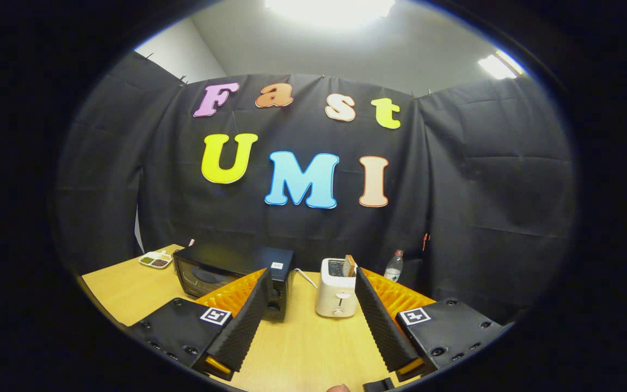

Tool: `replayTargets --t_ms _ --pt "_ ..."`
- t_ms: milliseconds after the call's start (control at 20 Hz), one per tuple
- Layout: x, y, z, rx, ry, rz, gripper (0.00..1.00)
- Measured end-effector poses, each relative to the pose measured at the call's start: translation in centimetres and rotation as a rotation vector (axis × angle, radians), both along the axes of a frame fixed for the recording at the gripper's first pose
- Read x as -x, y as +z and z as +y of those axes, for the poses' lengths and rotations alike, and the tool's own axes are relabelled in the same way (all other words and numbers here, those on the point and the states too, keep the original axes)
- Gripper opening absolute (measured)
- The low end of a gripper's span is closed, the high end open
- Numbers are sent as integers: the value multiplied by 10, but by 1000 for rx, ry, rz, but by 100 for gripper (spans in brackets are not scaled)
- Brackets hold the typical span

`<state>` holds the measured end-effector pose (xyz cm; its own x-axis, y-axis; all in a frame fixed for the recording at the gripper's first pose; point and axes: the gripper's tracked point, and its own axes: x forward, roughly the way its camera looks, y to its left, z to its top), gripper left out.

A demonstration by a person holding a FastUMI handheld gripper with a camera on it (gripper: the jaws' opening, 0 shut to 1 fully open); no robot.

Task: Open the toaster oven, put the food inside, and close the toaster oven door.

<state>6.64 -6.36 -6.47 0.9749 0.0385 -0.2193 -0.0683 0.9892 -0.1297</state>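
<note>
A black toaster oven (221,272) stands on the wooden table (302,343), beyond my left finger, its glass door closed and its knob side partly hidden by that finger. A small white dish (155,260) with green and brown food lies on the table to the left of the oven. My gripper (311,284) is open, held above the table some way in front of the oven, with nothing between its fingers.
A white pop-up toaster (336,294) with a slice of bread in its slot stands just ahead, between the fingers. A white cord runs from it toward the oven. A plastic bottle (394,267) stands behind my right finger, against the black cloth wall.
</note>
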Motion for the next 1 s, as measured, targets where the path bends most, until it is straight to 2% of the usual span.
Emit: replayTargets --t_ms 250,500,1000 --pt "7 0 -44 -17 -26 -8 96" --pt "5 1 -66 -24 -44 -12 96" --pt "-5 6 -49 -32 -19 -30 96"
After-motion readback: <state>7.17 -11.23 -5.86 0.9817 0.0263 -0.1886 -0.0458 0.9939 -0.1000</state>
